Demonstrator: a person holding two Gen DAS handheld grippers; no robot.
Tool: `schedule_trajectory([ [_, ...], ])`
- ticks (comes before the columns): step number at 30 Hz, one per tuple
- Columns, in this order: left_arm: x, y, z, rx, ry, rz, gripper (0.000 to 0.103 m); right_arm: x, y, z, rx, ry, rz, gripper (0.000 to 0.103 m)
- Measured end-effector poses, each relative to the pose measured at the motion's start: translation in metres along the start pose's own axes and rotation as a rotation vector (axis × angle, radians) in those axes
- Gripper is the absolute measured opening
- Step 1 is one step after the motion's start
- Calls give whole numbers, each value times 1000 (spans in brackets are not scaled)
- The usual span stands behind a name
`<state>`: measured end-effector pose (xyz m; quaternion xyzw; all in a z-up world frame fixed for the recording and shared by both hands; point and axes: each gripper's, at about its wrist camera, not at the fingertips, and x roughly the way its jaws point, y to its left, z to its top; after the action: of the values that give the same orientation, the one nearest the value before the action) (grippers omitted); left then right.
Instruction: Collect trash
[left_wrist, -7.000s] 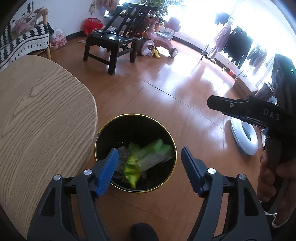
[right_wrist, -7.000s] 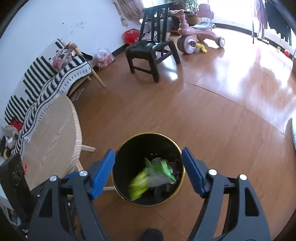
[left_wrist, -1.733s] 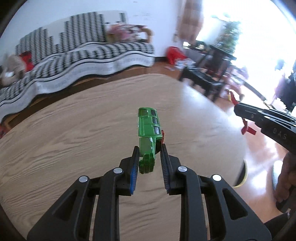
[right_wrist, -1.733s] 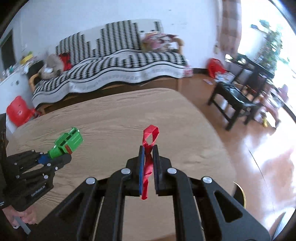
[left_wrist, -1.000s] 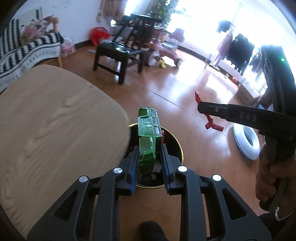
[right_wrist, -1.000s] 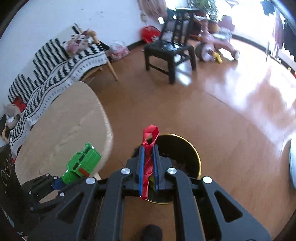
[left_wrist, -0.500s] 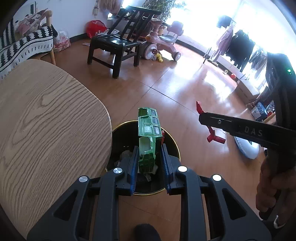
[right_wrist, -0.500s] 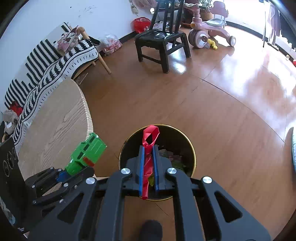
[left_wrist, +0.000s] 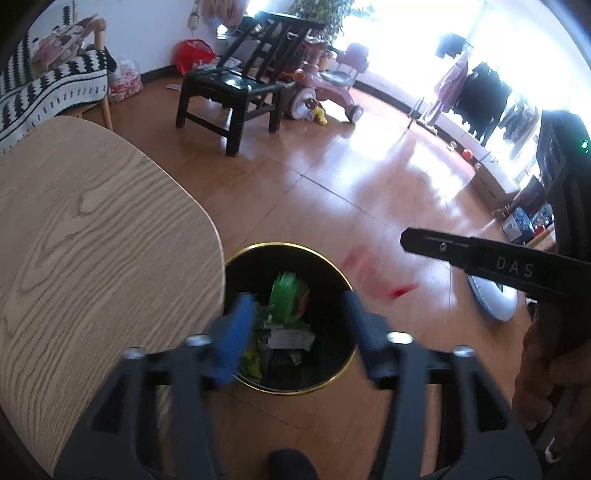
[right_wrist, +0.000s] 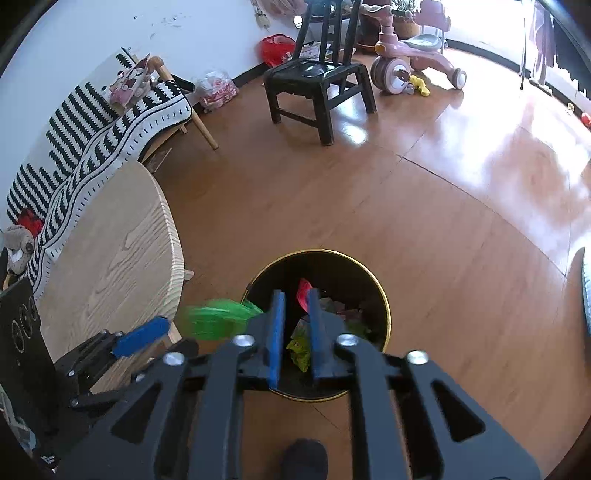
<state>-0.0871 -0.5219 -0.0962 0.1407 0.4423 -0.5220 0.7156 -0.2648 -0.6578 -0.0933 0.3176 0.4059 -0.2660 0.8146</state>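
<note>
Lettering "DAS" marked the right hand-held gripper (right_wrist: 295, 332), its jaws opening, a red scrap (right_wrist: 303, 291) loose between them. Below the opening left hand-held gripper (left_wrist: 295, 332), a green toy (left_wrist: 286, 295) fell into the bin (left_wrist: 332, 266).

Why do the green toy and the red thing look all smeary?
Left wrist view: the left claw and red strip smear because they move fast. Right wrist view: the green toy blurs falling; the bin stays sharp.
</note>
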Motion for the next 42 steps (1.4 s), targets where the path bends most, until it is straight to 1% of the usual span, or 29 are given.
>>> schedule_trajectory([
  [1,-2,0,1,3,-5,0,57,-2,1,0,5,-14,-3,58],
  [2,-4,1,1,2,-7,-1,58,-5,1,0,5,-27,-8,65],
  [4,-8,5,2,-5,-15,-1,60,-12,4,2,3,-54,-12,67],
  [6,-17,10,2,-12,-27,6,65,-15,7,2,4,-62,-4,67],
  [8,-27,15,1,-14,-41,17,75,-18,14,3,-5,-73,-4,72],
  [10,-40,23,0,-18,-58,45,82,-22,26,4,-23,-91,-4,79],
  [12,-62,39,-3,-37,-91,84,85,-26,40,4,-49,-106,-4,82],
  [13,-68,44,-4,-46,-98,97,89,-26,48,5,-63,-110,1,84],
  [14,-81,57,-6,-67,-112,127,92,-27,60,5,-85,-112,10,85],
  [15,-91,66,-7,-83,-123,150,92,-28,72,4,-107,-115,19,87],
  [18,-129,101,-18,-140,-153,248,93,-32,109,1,-174,-135,36,92],
  [19,-141,112,-24,-157,-161,287,93,-32,127,-2,-209,-140,47,93],
  [20,-157,127,-31,-179,-167,343,93,-32,141,-3,-234,-143,56,93],
  [25,-226,183,-61,-260,-207,508,93,-27,227,-22,-382,-140,130,94],
  [26,-242,195,-71,-278,-220,539,93,-27,243,-26,-405,-147,145,94],
  [29,-282,226,-98,-331,-243,605,93,-24,294,-40,-473,-149,189,94],
  [34,-332,269,-143,-413,-258,706,93,-13,375,-71,-568,-153,261,94],
  [36,-352,282,-167,-443,-262,751,93,-6,401,-85,-596,-151,285,94],
  [38,-368,294,-190,-468,-262,797,93,2,427,-103,-629,-142,289,94],
  [40,-382,305,-208,-487,-264,826,93,9,451,-115,-676,-118,298,94],
  [42,-395,317,-226,-514,-262,860,93,12,471,-126,-715,-127,304,94],
])
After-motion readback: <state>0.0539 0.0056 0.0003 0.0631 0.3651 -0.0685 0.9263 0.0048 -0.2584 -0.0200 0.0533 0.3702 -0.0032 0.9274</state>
